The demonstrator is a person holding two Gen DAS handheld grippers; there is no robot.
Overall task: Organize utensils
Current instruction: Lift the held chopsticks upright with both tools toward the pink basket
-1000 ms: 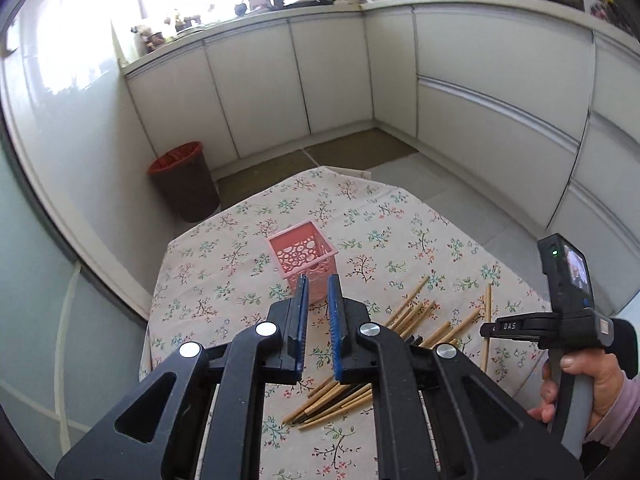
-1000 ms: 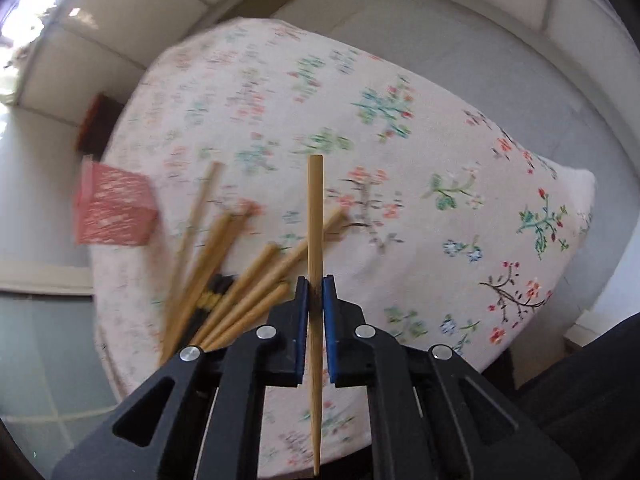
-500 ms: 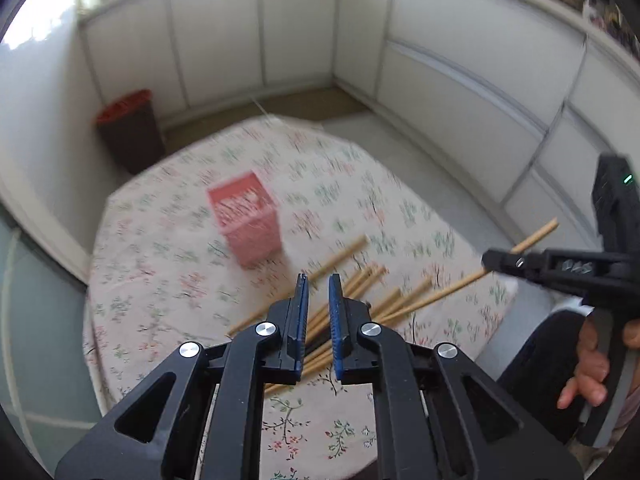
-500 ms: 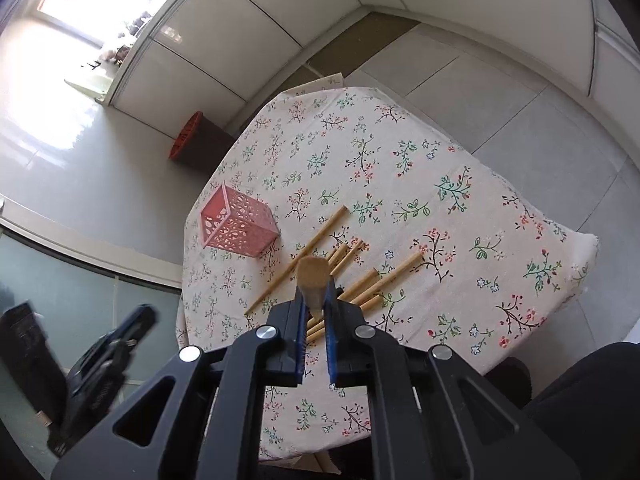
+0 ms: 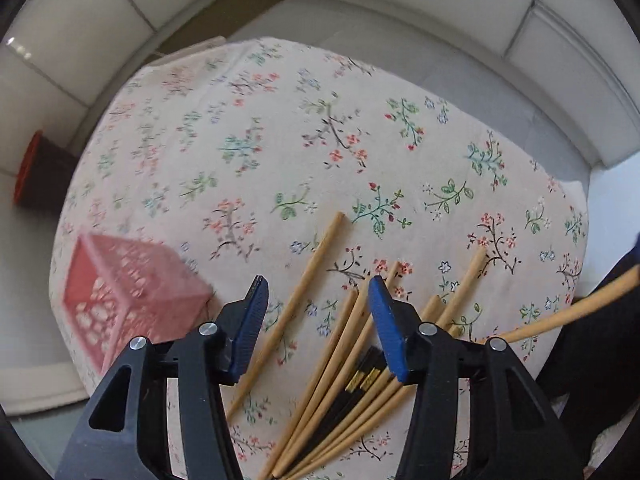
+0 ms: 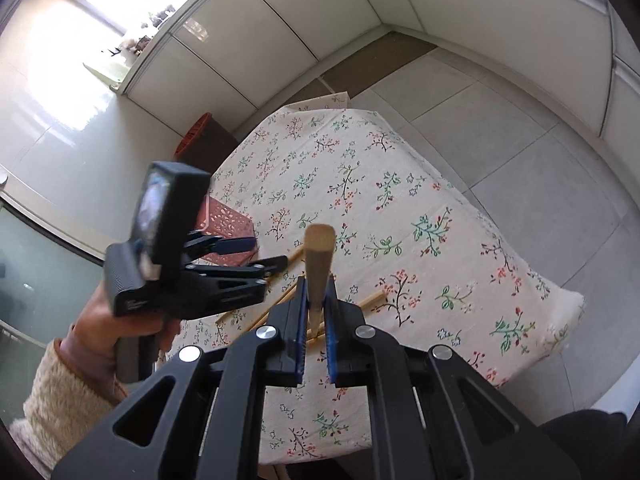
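Note:
Several wooden chopsticks (image 5: pixel 352 356) and a pair of black ones (image 5: pixel 360 376) lie in a heap on the floral tablecloth (image 5: pixel 320 140). My left gripper (image 5: pixel 316 300) is open and empty just above the heap. A pink perforated basket (image 5: pixel 128 300) stands to its left on the table. My right gripper (image 6: pixel 316 312) is shut on one wooden chopstick (image 6: pixel 319 256) and holds it in the air, end toward the camera. That chopstick also shows at the right edge of the left wrist view (image 5: pixel 568 312). The left gripper appears in the right wrist view (image 6: pixel 256 256).
The table (image 6: pixel 400 208) stands in a white-tiled kitchen corner with white cabinets (image 6: pixel 280 20) behind. A dark bin with a red rim (image 6: pixel 200 136) sits on the floor beyond the table's far left corner.
My left gripper has opened and dropped close over the chopstick heap. My right gripper has stayed raised with its chopstick and tilted it more toward the camera.

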